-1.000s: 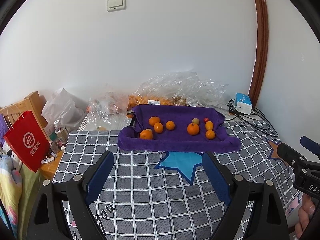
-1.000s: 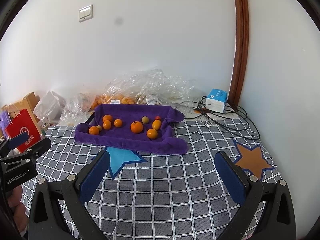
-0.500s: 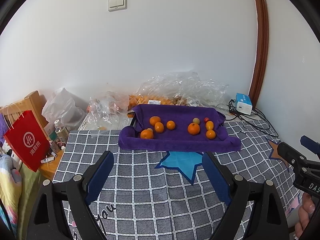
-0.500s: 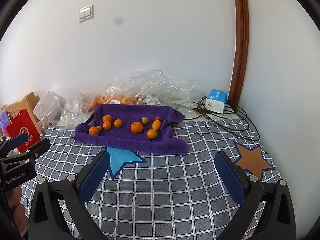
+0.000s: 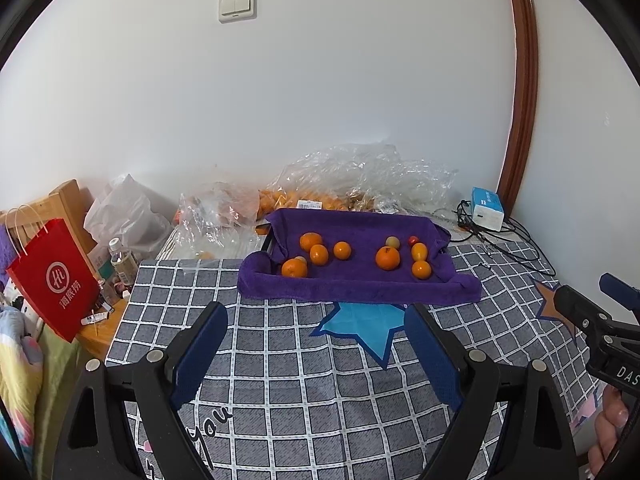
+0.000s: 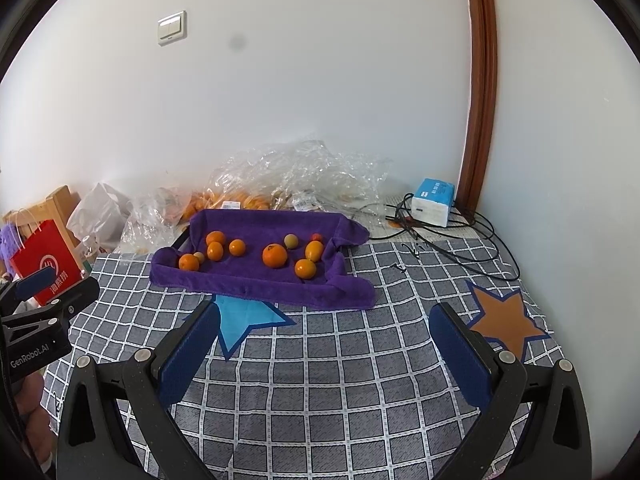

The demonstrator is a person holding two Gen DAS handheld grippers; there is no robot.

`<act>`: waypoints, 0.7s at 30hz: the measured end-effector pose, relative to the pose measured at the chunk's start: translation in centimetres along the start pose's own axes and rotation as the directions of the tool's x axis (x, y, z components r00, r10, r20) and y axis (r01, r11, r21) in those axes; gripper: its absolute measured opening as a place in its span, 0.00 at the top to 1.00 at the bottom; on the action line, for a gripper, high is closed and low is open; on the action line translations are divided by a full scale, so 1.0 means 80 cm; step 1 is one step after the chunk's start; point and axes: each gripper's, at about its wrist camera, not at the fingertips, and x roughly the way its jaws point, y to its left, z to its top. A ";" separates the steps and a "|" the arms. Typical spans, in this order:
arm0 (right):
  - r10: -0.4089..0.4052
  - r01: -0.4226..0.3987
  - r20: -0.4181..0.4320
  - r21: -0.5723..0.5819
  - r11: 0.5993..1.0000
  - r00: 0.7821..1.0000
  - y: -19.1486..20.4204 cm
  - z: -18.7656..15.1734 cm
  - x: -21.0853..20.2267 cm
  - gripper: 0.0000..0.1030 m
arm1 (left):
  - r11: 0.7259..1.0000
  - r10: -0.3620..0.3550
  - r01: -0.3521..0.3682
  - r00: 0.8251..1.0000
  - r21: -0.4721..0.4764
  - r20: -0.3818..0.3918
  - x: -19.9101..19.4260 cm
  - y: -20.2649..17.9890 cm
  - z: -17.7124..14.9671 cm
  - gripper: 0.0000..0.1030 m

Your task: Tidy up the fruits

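Both sets of tongs idle: left gripper point(image 5: 316, 334) and right gripper point(image 6: 325, 336) spread wide, nothing between the pads. Fruits point(image 5: 387, 258) lie ahead and beyond both, inside the purple towel-lined tray point(image 5: 352, 286). Tray's long axis runs crosswise. Left gripper faces its middle squarely; from the right gripper it sits ahead-left. Left looks better placed, slightly.

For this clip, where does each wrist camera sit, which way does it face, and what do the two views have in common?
Left wrist: on the left tongs, open, looking forward and down at the purple towel; right tongs and fingers show at the right edge.
Right wrist: on the right tongs, open, same aim; left tongs show at the left edge.
Shared: towel, largest orange, blue star, checked cloth.
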 end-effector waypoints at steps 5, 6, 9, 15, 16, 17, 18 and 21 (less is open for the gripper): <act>-0.001 0.001 0.006 -0.001 1.000 1.000 0.001 0.001 -0.002 0.00 | 1.000 -0.001 0.001 1.000 -0.005 0.006 -0.004 -0.003 -0.001 0.13; -0.003 0.003 0.006 -0.001 1.000 1.000 0.000 0.001 -0.004 0.00 | 1.000 -0.001 0.001 1.000 -0.005 0.007 -0.004 -0.004 -0.001 0.13; -0.003 0.003 0.007 -0.002 1.000 1.000 -0.001 0.002 -0.004 0.00 | 1.000 -0.002 0.002 1.000 -0.007 0.009 -0.005 -0.005 0.000 0.13; -0.003 0.003 0.008 -0.001 1.000 1.000 -0.002 0.001 -0.005 0.00 | 1.000 -0.003 0.003 1.000 -0.010 0.010 -0.005 -0.004 0.001 0.13; -0.002 0.002 0.009 -0.002 1.000 1.000 -0.002 0.001 -0.005 0.00 | 1.000 -0.003 0.003 1.000 -0.012 0.011 -0.006 -0.004 0.001 0.13; -0.003 0.003 0.011 -0.003 1.000 1.000 -0.002 0.001 -0.006 0.00 | 1.000 -0.002 0.003 1.000 -0.013 0.012 -0.006 -0.004 0.001 0.13; -0.003 0.003 0.012 -0.004 1.000 1.000 -0.001 0.002 -0.006 0.00 | 1.000 -0.002 0.002 1.000 -0.013 0.012 -0.006 -0.004 0.001 0.13; -0.001 0.001 0.014 -0.004 1.000 1.000 0.000 0.002 -0.008 0.00 | 1.000 -0.001 0.001 1.000 -0.017 0.013 -0.007 -0.003 0.002 0.13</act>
